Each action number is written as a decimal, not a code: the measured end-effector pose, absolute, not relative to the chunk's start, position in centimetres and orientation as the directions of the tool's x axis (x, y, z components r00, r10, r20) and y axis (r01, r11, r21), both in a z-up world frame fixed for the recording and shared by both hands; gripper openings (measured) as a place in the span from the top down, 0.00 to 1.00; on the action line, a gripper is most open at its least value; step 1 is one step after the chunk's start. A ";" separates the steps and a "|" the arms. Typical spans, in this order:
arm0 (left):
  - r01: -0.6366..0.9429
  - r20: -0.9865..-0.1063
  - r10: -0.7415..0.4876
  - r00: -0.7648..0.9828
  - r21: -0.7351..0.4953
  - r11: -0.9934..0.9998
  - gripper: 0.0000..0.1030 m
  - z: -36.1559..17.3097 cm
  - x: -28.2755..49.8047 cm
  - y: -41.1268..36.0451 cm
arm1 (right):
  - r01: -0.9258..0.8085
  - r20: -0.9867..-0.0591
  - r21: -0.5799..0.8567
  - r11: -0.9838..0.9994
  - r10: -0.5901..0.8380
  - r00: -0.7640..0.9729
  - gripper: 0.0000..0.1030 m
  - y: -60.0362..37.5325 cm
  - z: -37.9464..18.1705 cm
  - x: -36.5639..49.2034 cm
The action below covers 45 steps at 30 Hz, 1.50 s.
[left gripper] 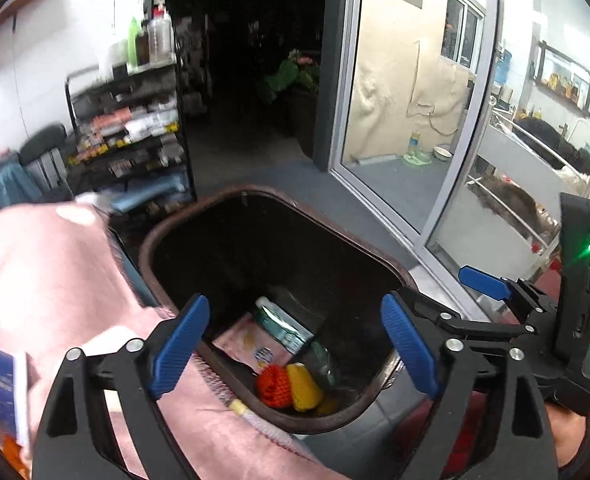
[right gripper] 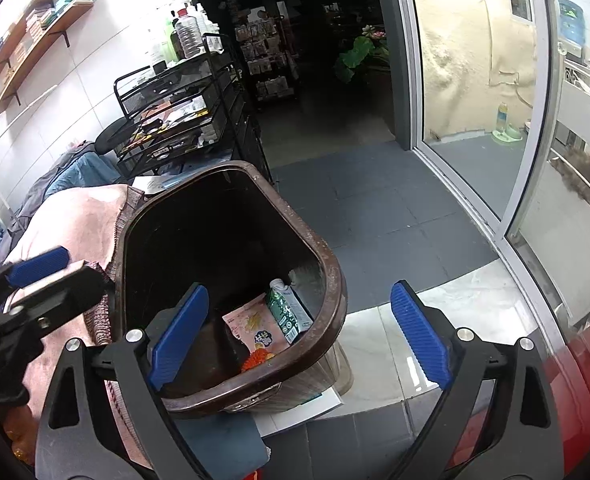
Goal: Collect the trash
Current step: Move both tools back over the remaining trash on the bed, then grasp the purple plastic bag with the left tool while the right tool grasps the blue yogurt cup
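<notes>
A brown trash bin stands on the floor beside a pink-covered surface. Inside it lie a green carton, a pink wrapper, an orange net ball and a yellow piece. My left gripper is open and empty, above the bin's near rim. In the right wrist view the bin holds the carton and the wrapper. My right gripper is open and empty over the bin's right side. The other gripper shows at the left.
A black wire rack with bottles stands behind the bin. A glass sliding door is at the right. Grey floor tiles lie beyond the bin. White paper lies under the bin's near corner. Wall shelves hang at upper left.
</notes>
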<state>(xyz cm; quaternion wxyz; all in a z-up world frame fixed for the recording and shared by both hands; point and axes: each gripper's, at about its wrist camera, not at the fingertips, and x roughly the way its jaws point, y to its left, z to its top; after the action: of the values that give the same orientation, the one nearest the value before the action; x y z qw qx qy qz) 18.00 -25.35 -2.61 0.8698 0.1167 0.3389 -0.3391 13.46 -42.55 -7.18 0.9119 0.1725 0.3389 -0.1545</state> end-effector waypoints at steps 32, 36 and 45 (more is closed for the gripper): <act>0.188 -0.554 -0.249 0.794 -0.167 0.968 0.05 0.0 15.0 -3.3 | -0.052 -0.587 0.172 0.984 0.145 0.797 0.08 -27.1 -3.3 17.1; 0.086 -0.573 -0.196 0.796 -0.213 0.973 0.06 -0.6 15.6 0.3 | -0.152 -0.573 0.164 0.975 0.219 0.789 0.08 -24.2 -2.6 17.9; -0.017 -0.632 -0.161 0.758 -0.266 0.964 0.25 -1.5 19.7 4.3 | -0.306 -0.564 0.114 0.945 0.315 0.764 0.08 -18.3 -1.4 18.9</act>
<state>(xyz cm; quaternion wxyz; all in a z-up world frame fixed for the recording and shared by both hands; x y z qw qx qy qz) 19.68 4.33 -1.49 0.9286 -0.1288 0.3458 -0.0386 18.91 -18.35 -1.43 0.9390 0.0074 0.3015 0.1652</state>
